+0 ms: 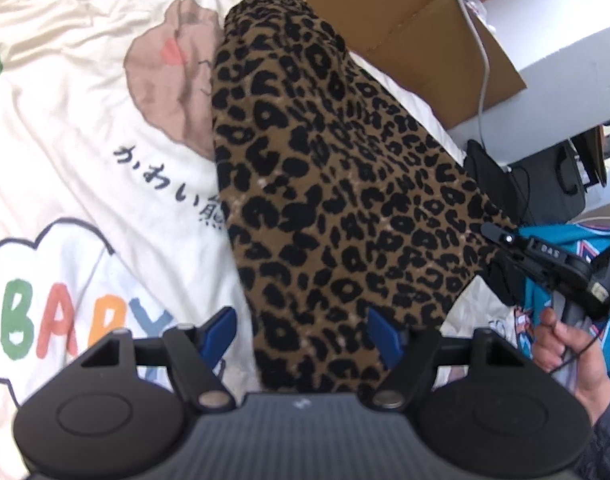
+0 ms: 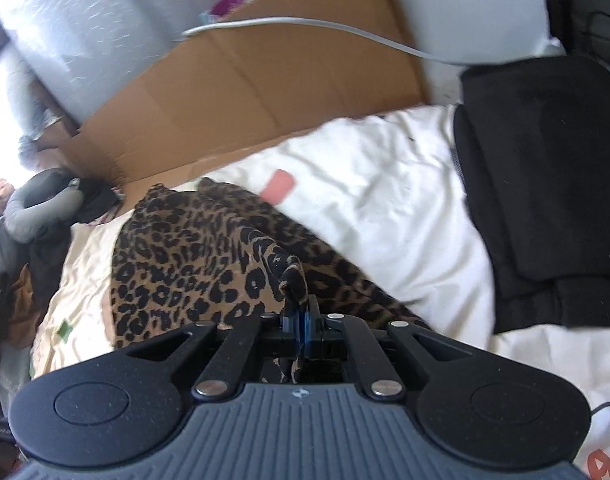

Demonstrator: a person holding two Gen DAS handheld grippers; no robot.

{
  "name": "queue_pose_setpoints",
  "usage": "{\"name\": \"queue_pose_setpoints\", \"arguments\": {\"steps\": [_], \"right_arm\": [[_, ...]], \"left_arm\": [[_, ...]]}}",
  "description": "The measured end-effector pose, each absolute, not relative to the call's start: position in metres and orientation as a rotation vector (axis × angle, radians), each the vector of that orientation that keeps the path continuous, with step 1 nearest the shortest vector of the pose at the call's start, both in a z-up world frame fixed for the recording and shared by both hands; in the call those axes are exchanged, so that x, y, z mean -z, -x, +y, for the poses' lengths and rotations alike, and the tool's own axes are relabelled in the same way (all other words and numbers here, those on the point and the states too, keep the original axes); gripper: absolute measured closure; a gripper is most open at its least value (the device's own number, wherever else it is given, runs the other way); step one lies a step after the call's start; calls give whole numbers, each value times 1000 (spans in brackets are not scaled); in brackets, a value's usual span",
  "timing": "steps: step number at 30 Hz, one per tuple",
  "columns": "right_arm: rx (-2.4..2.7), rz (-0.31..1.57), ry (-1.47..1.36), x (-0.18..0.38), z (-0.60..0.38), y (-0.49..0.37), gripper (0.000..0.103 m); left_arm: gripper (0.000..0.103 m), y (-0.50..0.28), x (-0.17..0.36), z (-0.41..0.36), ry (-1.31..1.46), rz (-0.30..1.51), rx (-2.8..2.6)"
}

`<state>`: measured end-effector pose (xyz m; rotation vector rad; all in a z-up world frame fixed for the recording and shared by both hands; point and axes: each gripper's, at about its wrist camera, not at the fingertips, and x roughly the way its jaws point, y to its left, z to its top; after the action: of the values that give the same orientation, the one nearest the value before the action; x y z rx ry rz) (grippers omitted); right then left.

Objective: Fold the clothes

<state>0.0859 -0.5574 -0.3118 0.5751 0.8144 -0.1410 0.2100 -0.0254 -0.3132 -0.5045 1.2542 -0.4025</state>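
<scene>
**A:** What have I got on the leopard-print garment (image 1: 345,184)?

**B:** From my seat, one garment, lying in a long bundle on the white printed bedsheet (image 1: 65,128), running from the near edge of the bed toward the far edge where the cardboard box (image 1: 421,20) stands. My right hand-held gripper (image 2: 301,328) is clamped tight on a raised pinch of its cloth; the blue pads (image 2: 305,330) meet on the fabric with no gap.

**A:** And the left one?

**B:** My left hand-held gripper (image 1: 301,334) stands wide open, its two blue fingers (image 1: 221,330) either side of the bundle's near end. Whether they touch the cloth, I cannot tell. It holds nothing.

**A:** Count what else is there.

**B:** Two hand-held grippers in all; in the left wrist view the right one (image 1: 501,238) shows at the garment's right side, with a hand (image 1: 573,356) under it. One black folded item (image 2: 545,184) at the bed's right side, one grey cable (image 2: 305,26) across the box, one teal cloth (image 1: 577,248) off the bed.
</scene>
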Motion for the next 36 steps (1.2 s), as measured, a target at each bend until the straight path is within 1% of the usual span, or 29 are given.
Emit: {"name": "queue_pose_setpoints", "arguments": {"steps": [6, 8, 14, 17, 18, 20, 21, 22, 24, 25, 28, 32, 36], "right_arm": [[183, 859, -636, 340, -575, -78, 102], [189, 871, -627, 344, -574, -77, 101], [189, 877, -629, 346, -575, -76, 96], [192, 877, -627, 346, -575, -76, 96], [194, 876, -628, 347, -575, -77, 96], [197, 874, -632, 348, -574, -77, 96], [197, 871, -635, 348, -574, -76, 96], [196, 869, -639, 348, -574, -76, 96], [194, 860, -648, 348, -575, -76, 98], [192, 853, -647, 346, -575, -76, 99], [181, 841, -620, 338, -572, -76, 102], [179, 818, -610, 323, -571, -77, 102], [184, 770, -620, 307, -577, -77, 102]], "left_arm": [[29, -199, 327, -10, 515, 1317, 416], [29, -193, 332, -5, 525, 1336, 434], [31, -174, 344, 8, 607, 1409, 474], [31, -163, 352, 7, 662, 1435, 508], [33, -159, 355, 6, 679, 1441, 518], [46, -153, 360, 5, 705, 1448, 531], [58, -150, 363, 6, 723, 1455, 529], [73, -148, 366, 7, 743, 1465, 522], [87, -148, 364, 3, 770, 1465, 518], [91, -149, 360, 3, 766, 1454, 524], [94, -150, 342, 2, 733, 1421, 554], [95, -150, 321, 14, 762, 1382, 572], [95, -155, 314, 19, 888, 1339, 583]]}}
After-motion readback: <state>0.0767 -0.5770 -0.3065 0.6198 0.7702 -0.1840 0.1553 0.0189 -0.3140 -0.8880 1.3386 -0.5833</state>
